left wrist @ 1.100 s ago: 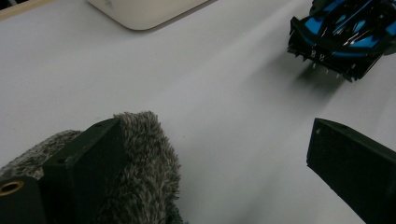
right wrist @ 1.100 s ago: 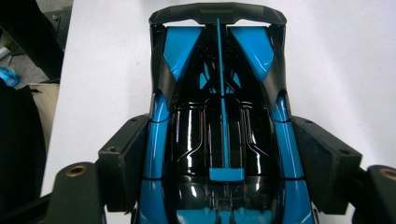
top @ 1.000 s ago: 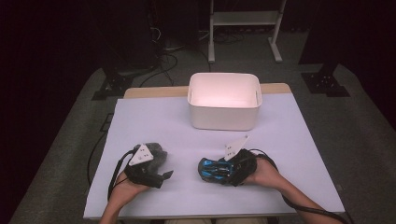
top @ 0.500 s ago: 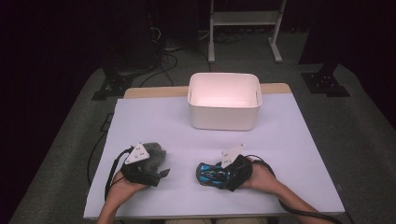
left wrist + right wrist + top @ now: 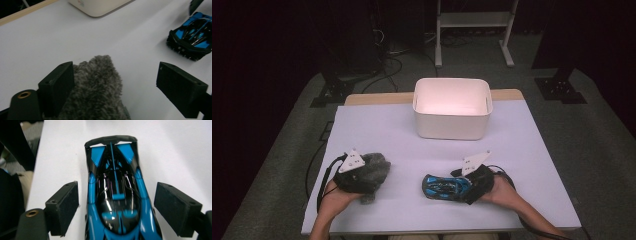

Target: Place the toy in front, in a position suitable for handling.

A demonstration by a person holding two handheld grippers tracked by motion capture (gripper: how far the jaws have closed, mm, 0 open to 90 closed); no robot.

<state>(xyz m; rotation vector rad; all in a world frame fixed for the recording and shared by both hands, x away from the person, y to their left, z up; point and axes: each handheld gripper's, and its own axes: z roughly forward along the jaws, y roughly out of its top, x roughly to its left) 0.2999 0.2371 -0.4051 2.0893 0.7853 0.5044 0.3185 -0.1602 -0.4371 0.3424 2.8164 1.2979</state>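
Note:
A blue and black toy car (image 5: 438,186) lies on the white table (image 5: 412,145), front right. My right gripper (image 5: 457,188) comes at it from the right. In the right gripper view the car (image 5: 115,170) sits between the jaws of the right gripper (image 5: 116,195) with a gap on each side; these jaws have just been opening. A grey fuzzy thing (image 5: 379,164) lies front left, inside my left gripper (image 5: 374,175). In the left gripper view the fuzzy thing (image 5: 97,85) rests against one jaw of the left gripper (image 5: 116,75), far from the other; these jaws have just been closing.
A white open bin (image 5: 452,122) stands at the back middle of the table, its corner (image 5: 100,7) also in the left gripper view. The car (image 5: 193,35) lies off to the right there. Dark floor, cables and stands surround the table.
The right hand has drifted slightly toward the table's near edge, the car staying between its jaws. The left hand has barely shifted at the fuzzy thing.

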